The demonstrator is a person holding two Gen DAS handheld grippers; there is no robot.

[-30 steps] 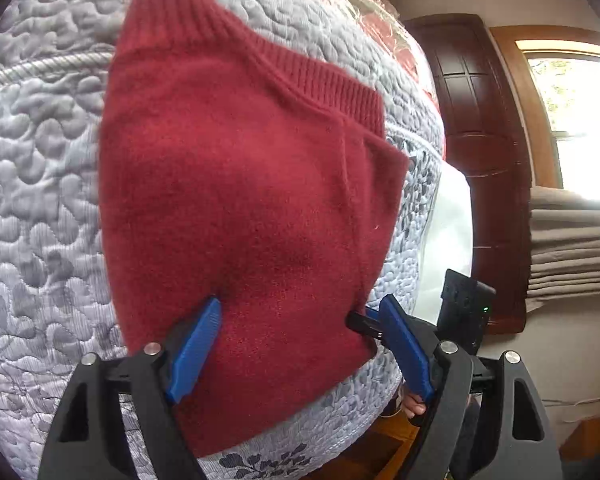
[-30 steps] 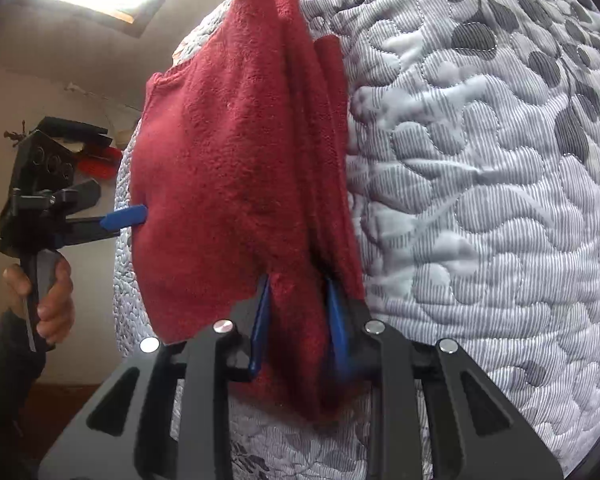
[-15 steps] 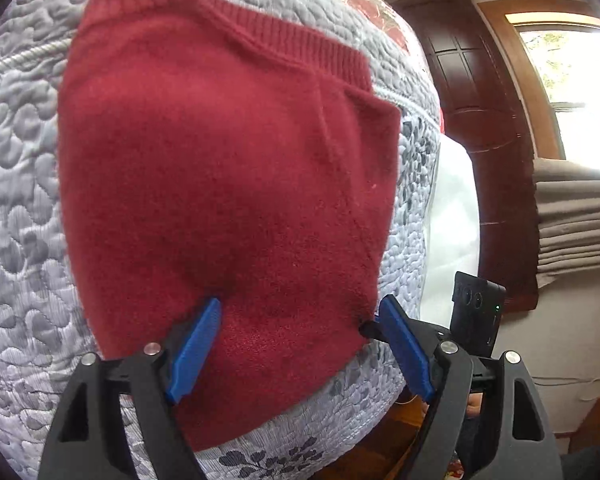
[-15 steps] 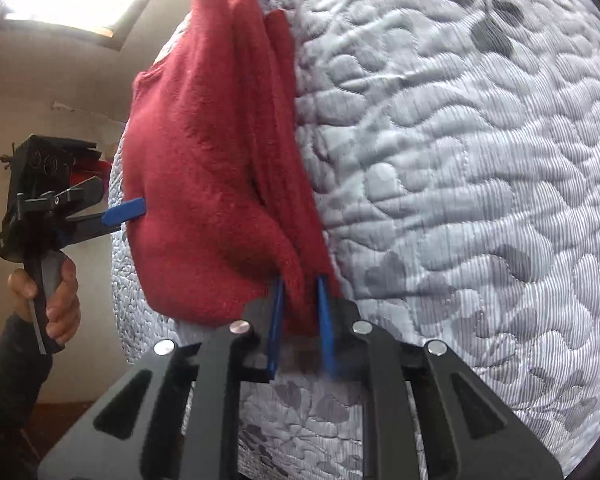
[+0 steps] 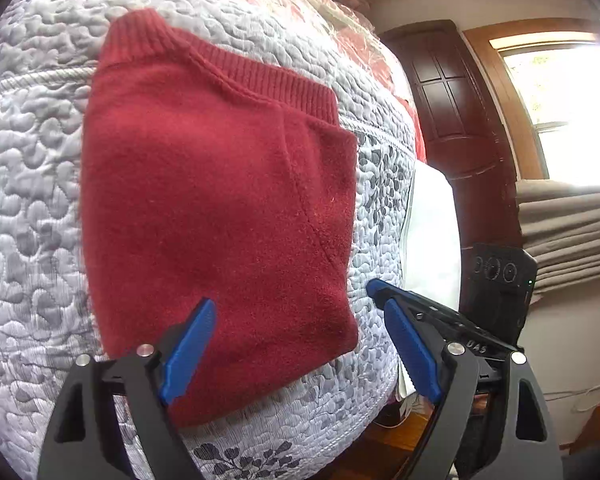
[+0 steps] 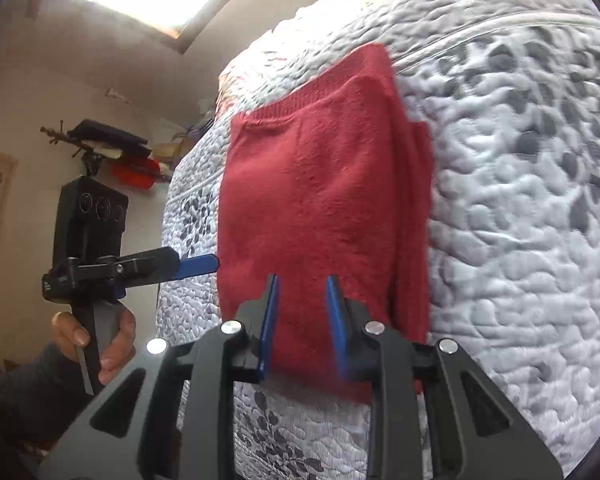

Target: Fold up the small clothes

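Note:
A red knit garment (image 5: pixel 220 208) lies folded flat on the grey quilted bedspread (image 5: pixel 28 200), ribbed hem at the far side. My left gripper (image 5: pixel 296 340) hangs open over the garment's near edge, with nothing between its blue fingers (image 5: pixel 188 348). In the right wrist view the same garment (image 6: pixel 320 208) shows a folded layer along its right side. My right gripper (image 6: pixel 302 312) is open just above the near edge, its jaws a short gap apart and clear of the cloth. The left gripper (image 6: pixel 196 265), held by a hand (image 6: pixel 100 336), points at the garment's left edge.
The bed's front edge runs below both grippers, with wooden floor (image 5: pixel 400 436) beyond. A white pillow (image 5: pixel 432 232) lies at the bed's right side. A dark wooden door (image 5: pixel 456 112), a bright window (image 5: pixel 572 112) and stacked beige cloth (image 5: pixel 572 232) stand behind it.
My right gripper has opened, let go of the garment's folded edge and drawn back. The garment has settled flat. My left gripper has pulled back slightly and stays open.

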